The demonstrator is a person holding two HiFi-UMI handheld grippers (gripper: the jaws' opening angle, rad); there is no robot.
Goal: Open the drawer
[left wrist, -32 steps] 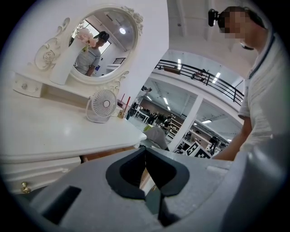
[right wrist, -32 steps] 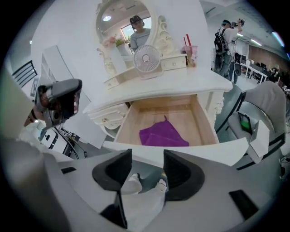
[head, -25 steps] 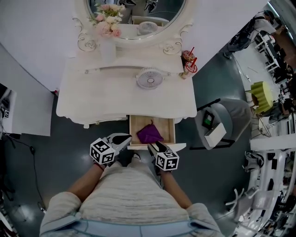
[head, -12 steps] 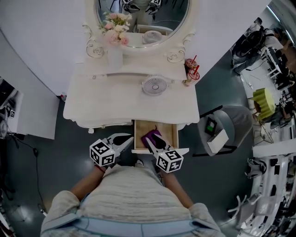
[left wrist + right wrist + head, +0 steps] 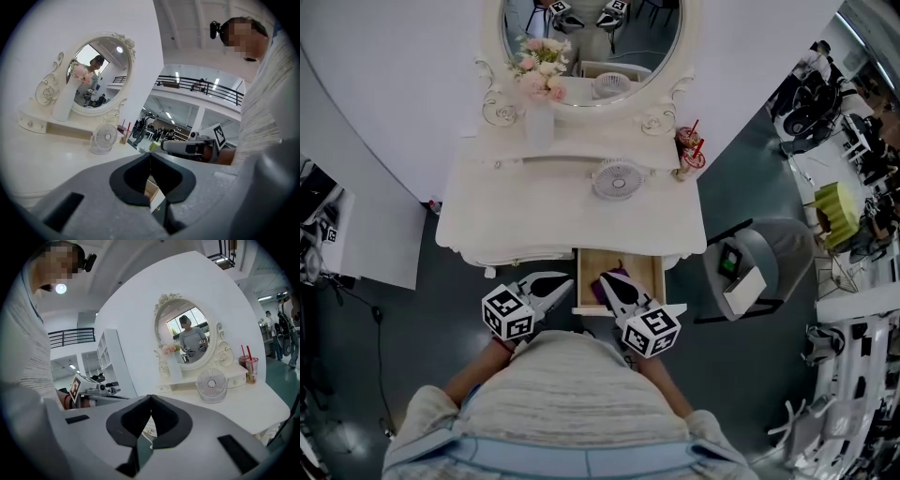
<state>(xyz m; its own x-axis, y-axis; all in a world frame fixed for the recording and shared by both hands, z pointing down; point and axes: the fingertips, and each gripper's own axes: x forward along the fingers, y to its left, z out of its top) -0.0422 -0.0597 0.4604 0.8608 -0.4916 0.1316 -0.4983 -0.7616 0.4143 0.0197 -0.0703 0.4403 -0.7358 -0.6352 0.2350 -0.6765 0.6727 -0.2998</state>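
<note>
Head view: the drawer (image 5: pixel 589 270) stands pulled out toward you below the tabletop (image 5: pixel 534 202), your right gripper (image 5: pixel 607 279) over its front, left gripper (image 5: pixel 568 281) just beside; left gripper view, jaws together, empty; right gripper view, jaws just closed on nothing.

Right claw (image 5: pixel 607 280) higher over the drawer (image 5: pixel 645 274), jaws freshly together, empty.

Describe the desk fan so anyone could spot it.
Find the white dressing table with the oval mirror. On its top, before the mirror, sits the fan. Unlike the flower vase and drink cup, it is a round slatted disc.
</note>
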